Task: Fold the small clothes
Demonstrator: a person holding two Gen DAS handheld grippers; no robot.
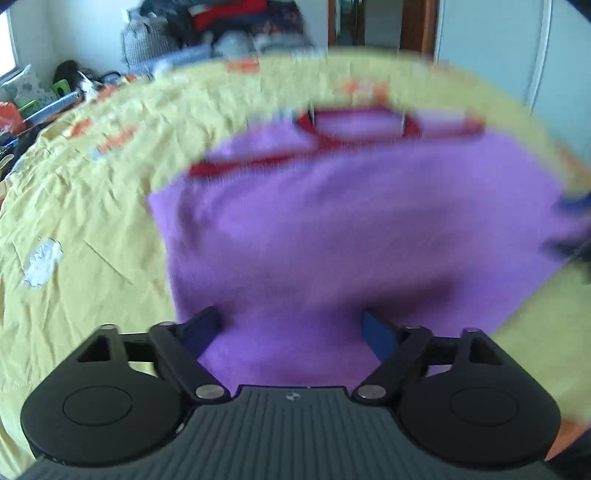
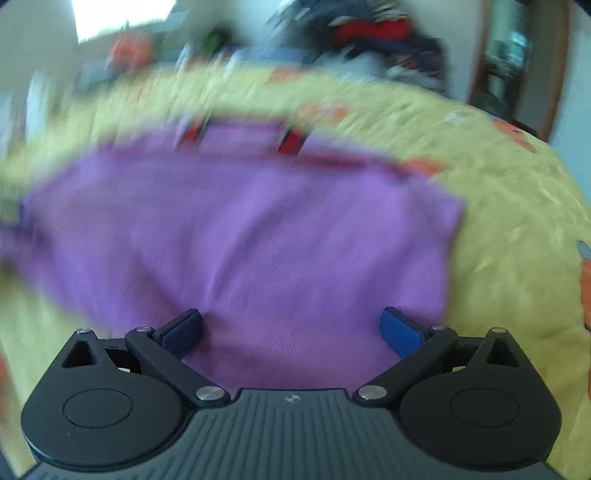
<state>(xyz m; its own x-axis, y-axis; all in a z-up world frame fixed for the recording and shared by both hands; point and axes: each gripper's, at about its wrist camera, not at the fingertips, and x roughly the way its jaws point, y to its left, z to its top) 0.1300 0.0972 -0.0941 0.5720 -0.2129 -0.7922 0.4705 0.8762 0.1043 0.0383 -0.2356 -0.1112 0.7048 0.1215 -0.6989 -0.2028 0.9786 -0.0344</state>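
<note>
One garment in play: a purple top with red trim (image 1: pixel 351 221) lying on the yellow bedsheet (image 1: pixel 92 184), neckline at the far edge, hem toward both cameras. Both views are motion-blurred, so fine detail is unreliable.

Left gripper (image 1: pixel 295 325) — fingers spread wide, poised over the near part of the top with purple cloth showing between them; no pinch visible. Right gripper (image 2: pixel 291 325) — same story: fingers wide apart, fabric under the gap, nothing clamped. I can't tell whether either set of tips touches the cloth.

Progress, as I read it:
- The top lies roughly flat, and the left side edge looks straight, possibly tucked in — too blurred to confirm a fold.
- No finished compact fold visible; the neckline and the red-edged shoulder line are still exposed.
- Likely left: grip the near hem at two points, carry it up toward the neckline, flatten.

A pile of clothes (image 1: pixel 229 26) sits beyond the far edge of the bed; whether those are waiting to be folded I can't say. The right gripper's dark tips (image 1: pixel 576 221) just show at the right edge of the left view.
</note>
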